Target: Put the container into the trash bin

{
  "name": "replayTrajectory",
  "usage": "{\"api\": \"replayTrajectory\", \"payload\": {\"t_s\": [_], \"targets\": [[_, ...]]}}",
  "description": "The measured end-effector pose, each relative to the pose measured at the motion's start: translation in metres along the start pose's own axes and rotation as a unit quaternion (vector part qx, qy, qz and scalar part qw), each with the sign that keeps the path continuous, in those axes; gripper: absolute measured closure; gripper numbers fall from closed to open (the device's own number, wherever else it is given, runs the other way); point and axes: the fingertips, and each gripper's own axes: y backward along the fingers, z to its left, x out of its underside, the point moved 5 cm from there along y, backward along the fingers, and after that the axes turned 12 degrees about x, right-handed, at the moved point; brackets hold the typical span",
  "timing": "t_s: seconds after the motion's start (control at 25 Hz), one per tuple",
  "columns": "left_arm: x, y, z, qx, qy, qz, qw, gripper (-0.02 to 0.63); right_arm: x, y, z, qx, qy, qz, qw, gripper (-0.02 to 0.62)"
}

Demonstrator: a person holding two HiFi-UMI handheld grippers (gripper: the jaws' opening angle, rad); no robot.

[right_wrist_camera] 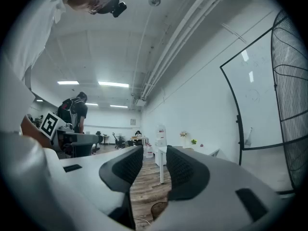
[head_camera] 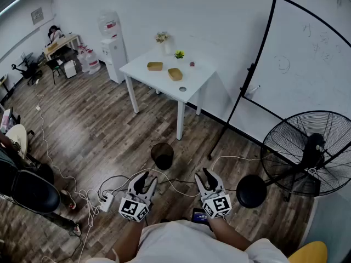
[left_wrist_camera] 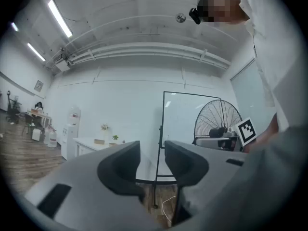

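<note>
Two shallow tan containers (head_camera: 154, 66) (head_camera: 175, 74) lie on a white table (head_camera: 194, 78) across the room. A black mesh trash bin (head_camera: 162, 155) stands on the wood floor in front of the table. My left gripper (head_camera: 147, 179) and right gripper (head_camera: 205, 175) are held level near my body, just short of the bin. Both are open with nothing between their jaws. The left gripper view has its empty jaws (left_wrist_camera: 152, 160) facing the table (left_wrist_camera: 94, 143). Below the empty jaws (right_wrist_camera: 155, 166) in the right gripper view, the bin (right_wrist_camera: 159, 210) shows.
A large standing fan (head_camera: 310, 152) and a whiteboard (head_camera: 307, 70) are at the right. A round black base (head_camera: 251, 191) sits by my right gripper. A power strip with cables (head_camera: 106, 202) lies on the floor at the left, near a black chair (head_camera: 33, 193).
</note>
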Motion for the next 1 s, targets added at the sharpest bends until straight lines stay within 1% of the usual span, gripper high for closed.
{"api": "replayTrajectory", "payload": {"t_s": [0.28, 0.44, 0.56, 0.8, 1.0], "targets": [[0.001, 0.001, -0.006, -0.002, 0.003, 0.001, 1.0, 0.454, 0.0, 0.006, -0.006, 0.003, -0.004, 0.004, 1.0, 0.442], [0.0, -0.003, -0.005, -0.004, 0.002, 0.0, 1.0, 0.454, -0.003, 0.004, -0.008, -0.004, -0.001, -0.007, 1.0, 0.442], [0.004, -0.008, -0.005, -0.001, 0.006, 0.002, 1.0, 0.456, -0.002, 0.005, -0.012, -0.003, -0.009, -0.015, 1.0, 0.439], [0.01, -0.018, -0.005, -0.007, 0.017, 0.01, 0.9998, 0.459, 0.001, 0.003, -0.027, 0.002, -0.01, -0.006, 1.0, 0.439], [0.011, -0.028, 0.0, -0.006, 0.014, 0.014, 0.9998, 0.459, 0.003, -0.002, -0.04, 0.005, -0.014, -0.006, 1.0, 0.439]]}}
